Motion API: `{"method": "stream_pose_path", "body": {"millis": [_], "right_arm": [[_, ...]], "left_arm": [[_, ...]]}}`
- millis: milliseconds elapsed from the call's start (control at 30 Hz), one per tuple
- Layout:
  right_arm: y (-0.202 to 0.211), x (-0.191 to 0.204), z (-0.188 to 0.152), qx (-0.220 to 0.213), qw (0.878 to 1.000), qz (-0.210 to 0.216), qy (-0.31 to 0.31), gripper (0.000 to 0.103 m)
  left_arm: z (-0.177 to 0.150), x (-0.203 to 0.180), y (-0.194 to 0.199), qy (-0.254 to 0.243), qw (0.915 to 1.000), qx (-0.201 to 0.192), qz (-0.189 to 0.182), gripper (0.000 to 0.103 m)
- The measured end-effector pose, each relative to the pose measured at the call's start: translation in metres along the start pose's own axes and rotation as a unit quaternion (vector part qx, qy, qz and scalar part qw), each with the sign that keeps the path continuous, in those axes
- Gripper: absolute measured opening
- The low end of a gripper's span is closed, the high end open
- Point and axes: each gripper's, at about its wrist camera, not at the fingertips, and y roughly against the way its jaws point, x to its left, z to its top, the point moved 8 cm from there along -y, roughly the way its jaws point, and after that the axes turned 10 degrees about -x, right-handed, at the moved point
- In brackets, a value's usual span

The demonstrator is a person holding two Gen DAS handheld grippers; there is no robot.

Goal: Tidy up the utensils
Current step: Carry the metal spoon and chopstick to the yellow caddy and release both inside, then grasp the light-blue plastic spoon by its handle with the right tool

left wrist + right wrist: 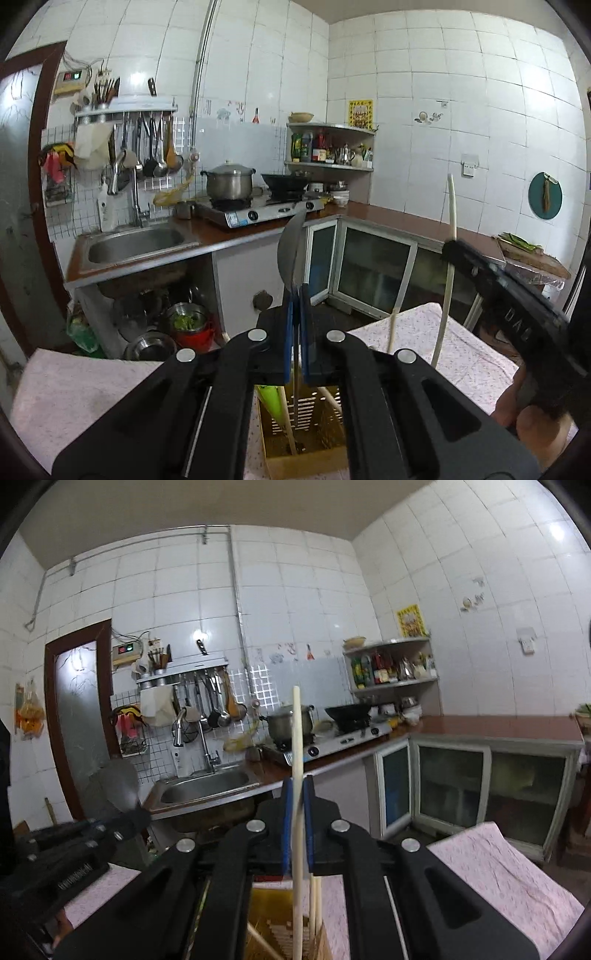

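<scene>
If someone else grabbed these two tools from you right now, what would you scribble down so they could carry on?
Left tongs: shut on a metal spatula, blade up.
Right tongs: shut on a pale chopstick, held upright.
Both items are above the slotted utensil box on the pink cloth; more sticks and a green utensil stand in the box.
Done: both items gripped.
Left: whether they go into the box or elsewhere is unclear; place them and sort the rest.

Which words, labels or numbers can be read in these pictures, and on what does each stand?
None reads for certain.
Right gripper: raised letters, unclear.
Left gripper: white label, blurred.
Yellow poster: too small.
Wall display: digits blurred.
Stove label: too small.
</scene>
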Motion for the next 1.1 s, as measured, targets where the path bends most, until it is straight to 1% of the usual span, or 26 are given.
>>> {"method": "stream_pose_path", "body": {"millis": [100, 133, 200, 300, 400, 433, 500, 533, 567, 600, 633, 667, 700, 733, 767, 800, 867, 900, 933, 967, 1033, 1100], "right_arm": [[-0.005, 0.002, -0.026, 0.004, 1.000, 0.006, 0.004, 0.006], [-0.005, 0.001, -0.035, 0.009, 1.000, 0.006, 0.004, 0.006], [-0.008, -0.005, -0.061, 0.033, 0.999, 0.008, 0.002, 0.006], [-0.006, -0.011, -0.087, 0.059, 0.998, 0.005, 0.004, 0.006], [0.000, -0.011, -0.102, 0.082, 0.997, 0.010, 0.006, 0.008], [0.002, -0.012, -0.104, 0.089, 0.996, 0.013, 0.004, 0.008], [0.006, -0.012, -0.106, 0.104, 0.995, 0.015, 0.003, 0.008], [0.009, -0.013, -0.106, 0.112, 0.994, 0.014, 0.001, 0.008], [0.012, -0.014, -0.104, 0.117, 0.993, 0.013, -0.002, 0.013], [0.016, -0.015, -0.103, 0.119, 0.993, 0.012, -0.005, 0.026], [0.020, -0.016, -0.100, 0.120, 0.993, 0.010, -0.007, 0.034], [0.025, -0.016, -0.098, 0.120, 0.993, 0.009, -0.007, 0.046], [0.031, -0.016, -0.095, 0.124, 0.992, 0.008, -0.003, 0.047], [0.035, -0.015, -0.094, 0.128, 0.992, 0.007, 0.000, 0.047], [0.040, -0.015, -0.093, 0.136, 0.991, 0.004, 0.003, 0.047], [0.044, -0.015, -0.093, 0.143, 0.990, 0.002, 0.003, 0.047], [0.052, -0.017, -0.096, 0.162, 0.987, -0.001, 0.000, 0.047], [0.058, -0.017, -0.100, 0.173, 0.985, -0.005, 0.001, 0.047], [0.065, -0.017, -0.105, 0.186, 0.982, -0.009, 0.006, 0.047], [0.069, -0.017, -0.108, 0.193, 0.981, -0.011, 0.009, 0.048], [0.081, -0.016, -0.120, 0.221, 0.975, -0.014, 0.021, 0.051], [0.094, -0.013, -0.134, 0.248, 0.968, -0.014, 0.027, 0.052]], "left_arm": [[-0.031, 0.004, -0.017, 0.012, 0.9996, 0.025, -0.009, 0.002], [-0.043, 0.006, -0.022, 0.012, 0.9994, 0.032, -0.006, 0.002], [-0.060, 0.008, -0.029, 0.013, 0.9988, 0.047, -0.006, 0.002], [-0.088, 0.011, -0.035, 0.027, 0.9967, 0.076, -0.009, 0.002], [-0.099, 0.014, -0.033, 0.033, 0.9953, 0.091, -0.005, 0.002], [-0.100, 0.015, -0.033, 0.034, 0.9950, 0.095, -0.002, 0.004], [-0.101, 0.017, -0.030, 0.039, 0.9933, 0.108, -0.001, 0.016], [-0.100, 0.018, -0.028, 0.046, 0.9922, 0.116, -0.002, 0.028], [-0.099, 0.018, -0.024, 0.050, 0.9913, 0.122, 0.001, 0.036], [-0.096, 0.020, -0.019, 0.054, 0.9905, 0.126, 0.011, 0.037], [-0.094, 0.022, -0.015, 0.056, 0.9898, 0.130, 0.015, 0.037], [-0.090, 0.023, -0.009, 0.062, 0.9887, 0.135, 0.015, 0.039], [-0.088, 0.023, -0.005, 0.065, 0.9879, 0.140, 0.014, 0.041], [-0.085, 0.024, 0.003, 0.068, 0.9866, 0.147, 0.018, 0.047], [-0.083, 0.027, 0.010, 0.071, 0.9855, 0.152, 0.025, 0.056], [-0.081, 0.030, 0.015, 0.073, 0.9847, 0.155, 0.030, 0.061], [-0.079, 0.039, 0.031, 0.077, 0.9817, 0.168, 0.045, 0.080], [-0.080, 0.042, 0.039, 0.076, 0.9806, 0.174, 0.049, 0.084], [-0.082, 0.043, 0.046, 0.072, 0.9802, 0.177, 0.051, 0.090], [-0.084, 0.045, 0.053, 0.066, 0.9800, 0.180, 0.053, 0.094], [-0.094, 0.053, 0.068, 0.050, 0.9782, 0.190, 0.067, 0.095], [-0.109, 0.058, 0.081, 0.046, 0.9744, 0.209, 0.070, 0.096]]}}
